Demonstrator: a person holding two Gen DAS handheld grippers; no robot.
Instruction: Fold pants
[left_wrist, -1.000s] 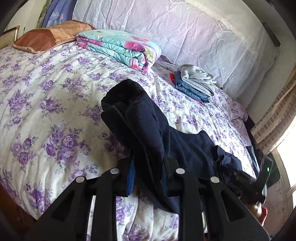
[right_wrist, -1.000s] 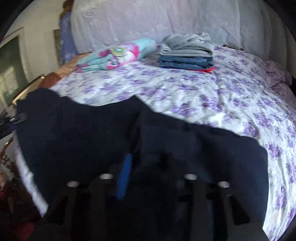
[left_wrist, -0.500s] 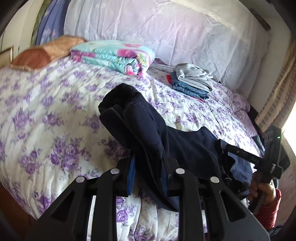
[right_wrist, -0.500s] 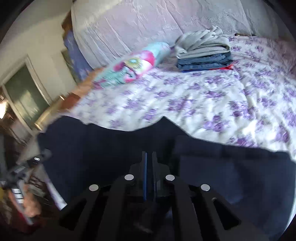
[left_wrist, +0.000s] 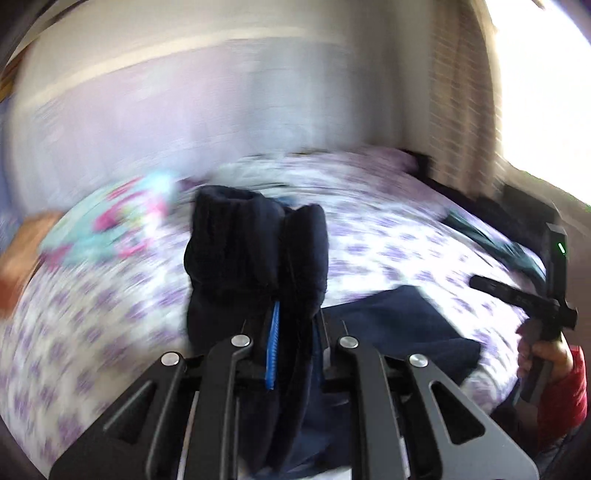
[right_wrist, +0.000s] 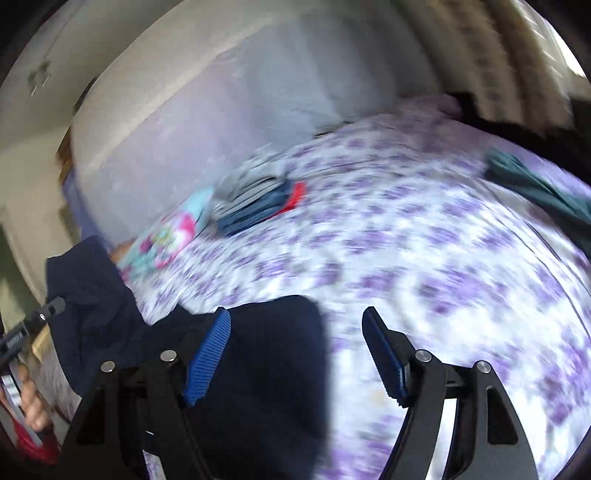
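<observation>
The dark navy pants (left_wrist: 255, 251) stand bunched up between the fingers of my left gripper (left_wrist: 291, 321), which is shut on them; one blue pad (left_wrist: 271, 347) shows beside the cloth. The rest of the pants lies flat on the bed to the right. In the right wrist view my right gripper (right_wrist: 295, 332) has its jaws opening wide. A flat fold of the pants (right_wrist: 273, 350) lies on the bed under them, beside the left pad (right_wrist: 210, 354), and neither pad presses on it. A hand in a red sleeve (left_wrist: 565, 380) holds that gripper.
The bed has a purple-flowered cover (right_wrist: 443, 277). A stack of folded clothes (right_wrist: 258, 199) and a folded bright floral blanket (right_wrist: 166, 236) lie near the pale headboard. A teal garment (right_wrist: 535, 188) sits at the far right edge. Curtains hang beyond the bed.
The right gripper has let go of the pants and its jaws have spread. Both views have swung to the right and blurred. The left gripper has rolled and lifted, its bunch of cloth still in it.
</observation>
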